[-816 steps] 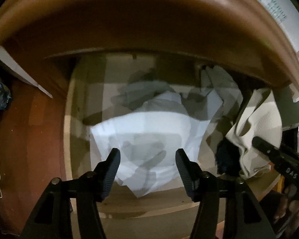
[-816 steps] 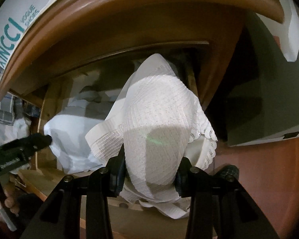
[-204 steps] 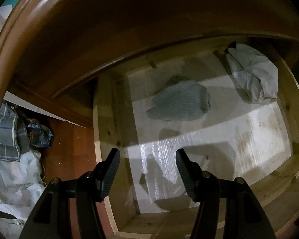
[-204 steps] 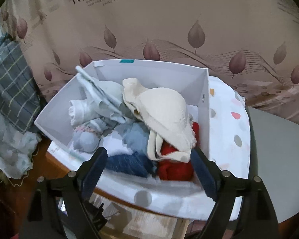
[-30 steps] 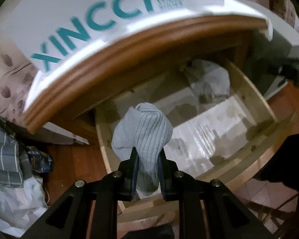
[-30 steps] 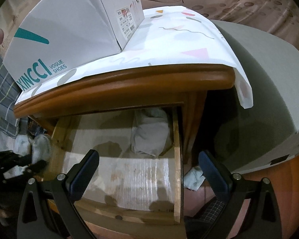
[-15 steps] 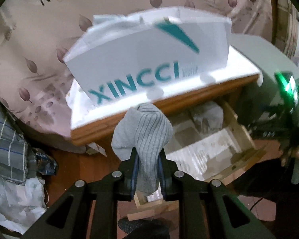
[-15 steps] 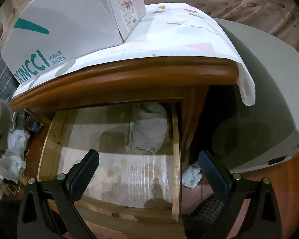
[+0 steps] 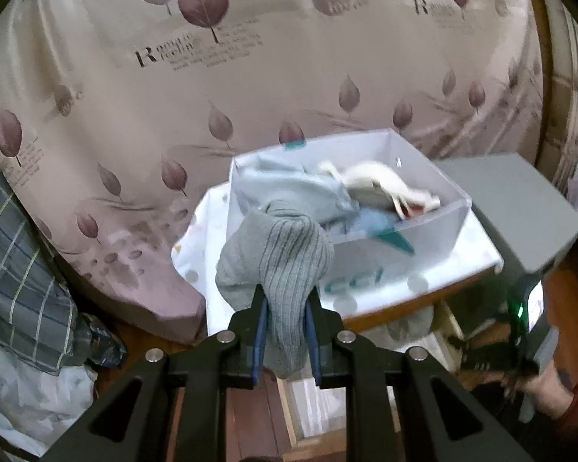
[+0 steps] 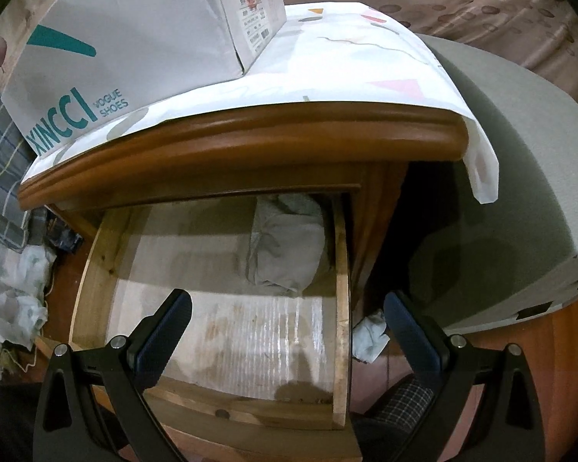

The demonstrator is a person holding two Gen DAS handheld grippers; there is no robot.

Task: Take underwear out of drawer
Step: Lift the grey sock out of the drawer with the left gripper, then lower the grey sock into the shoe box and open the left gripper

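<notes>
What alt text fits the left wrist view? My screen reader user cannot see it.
The left gripper is shut on a grey ribbed knit garment, held in front of an open white cardboard box of mixed clothing on a wooden nightstand. A leaf-patterned fabric fills the background.

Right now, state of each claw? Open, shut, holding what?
Left claw: shut on the grey ribbed underwear.
Right claw: open, holding nothing, above the drawer.

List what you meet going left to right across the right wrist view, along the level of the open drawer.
Crumpled white cloth on the floor → light wooden drawer → folded grey underwear → small white cloth scrap → grey padded furniture.
</notes>
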